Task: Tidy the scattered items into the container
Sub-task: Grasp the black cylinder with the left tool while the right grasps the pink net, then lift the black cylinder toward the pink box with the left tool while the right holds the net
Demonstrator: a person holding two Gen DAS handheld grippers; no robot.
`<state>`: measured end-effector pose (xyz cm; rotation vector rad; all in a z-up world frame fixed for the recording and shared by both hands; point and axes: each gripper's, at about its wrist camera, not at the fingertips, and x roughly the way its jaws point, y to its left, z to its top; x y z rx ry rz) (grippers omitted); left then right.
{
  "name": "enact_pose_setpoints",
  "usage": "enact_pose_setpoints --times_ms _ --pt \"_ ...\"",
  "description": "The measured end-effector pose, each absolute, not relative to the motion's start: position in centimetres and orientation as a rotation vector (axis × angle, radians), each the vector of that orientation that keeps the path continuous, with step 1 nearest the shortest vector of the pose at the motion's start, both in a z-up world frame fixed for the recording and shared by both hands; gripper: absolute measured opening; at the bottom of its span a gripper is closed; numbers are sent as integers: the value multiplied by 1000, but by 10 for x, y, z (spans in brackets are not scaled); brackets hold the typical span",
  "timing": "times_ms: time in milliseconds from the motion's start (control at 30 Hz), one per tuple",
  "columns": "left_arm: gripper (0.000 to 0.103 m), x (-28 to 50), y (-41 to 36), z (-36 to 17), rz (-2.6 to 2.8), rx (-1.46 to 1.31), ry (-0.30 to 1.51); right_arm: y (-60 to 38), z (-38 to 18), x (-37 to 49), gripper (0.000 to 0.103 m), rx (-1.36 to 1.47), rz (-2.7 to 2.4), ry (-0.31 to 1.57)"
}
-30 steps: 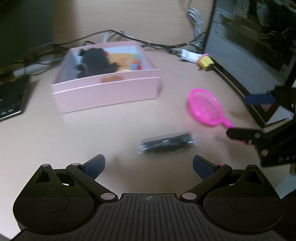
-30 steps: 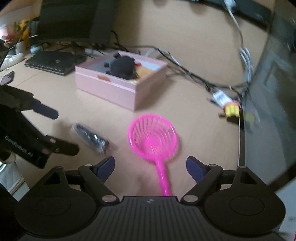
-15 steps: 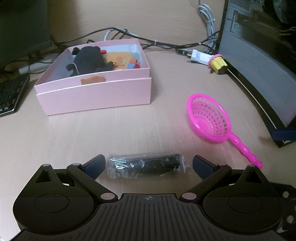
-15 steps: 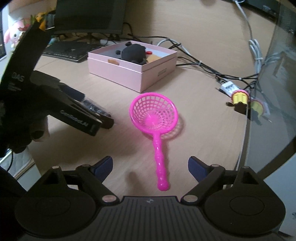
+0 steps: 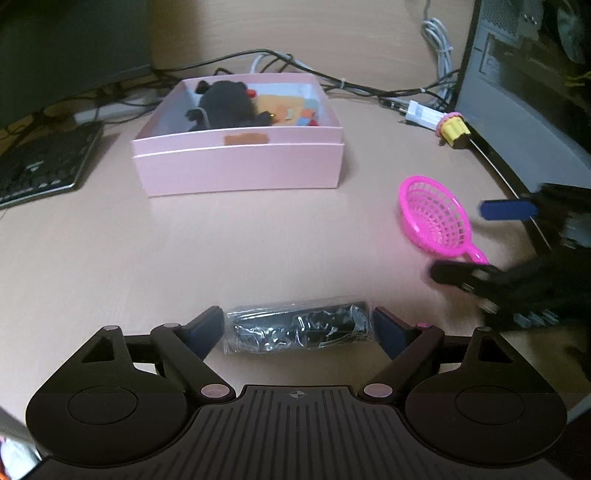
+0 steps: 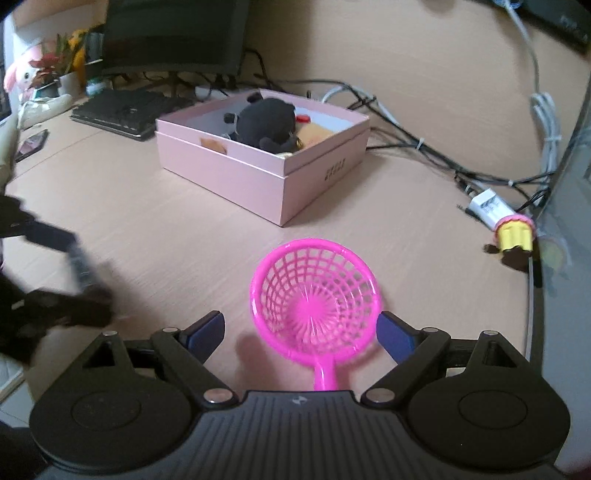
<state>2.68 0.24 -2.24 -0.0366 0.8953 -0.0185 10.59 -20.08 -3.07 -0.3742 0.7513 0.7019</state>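
A pink box point(image 5: 236, 168) stands on the desk with a black plush toy point(image 5: 225, 105) and coloured bits inside; it also shows in the right wrist view point(image 6: 258, 173). A black item in a clear plastic bag point(image 5: 297, 326) lies between the fingers of my open left gripper point(image 5: 298, 328). A pink toy strainer point(image 6: 314, 295) lies between the fingers of my open right gripper point(image 6: 301, 332), its handle pointing toward the camera. The strainer point(image 5: 436, 221) and the right gripper point(image 5: 480, 240) also show in the left wrist view. The left gripper point(image 6: 55, 273) is blurred at the left of the right wrist view.
A yellow cupcake toy point(image 6: 515, 232) and a white adapter point(image 6: 487, 206) with cables lie at the right by a dark computer case point(image 5: 517, 92). A black keyboard point(image 5: 40, 162) and a monitor point(image 6: 173, 33) stand behind the box on the left.
My right gripper has moved forward over the strainer, whose bowl now sits between its fingers. My left gripper stays around the bagged item, which looks slightly closer.
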Motion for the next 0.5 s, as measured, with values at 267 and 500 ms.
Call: enact_pose_setpoints --times_ms 267,500 --pt "91 20 28 -11 -26 -19 881 -189 -34 133 93 -273 635 824" --pt "91 31 54 -4 -73 12 862 -186 -33 132 84 -218 600 848"
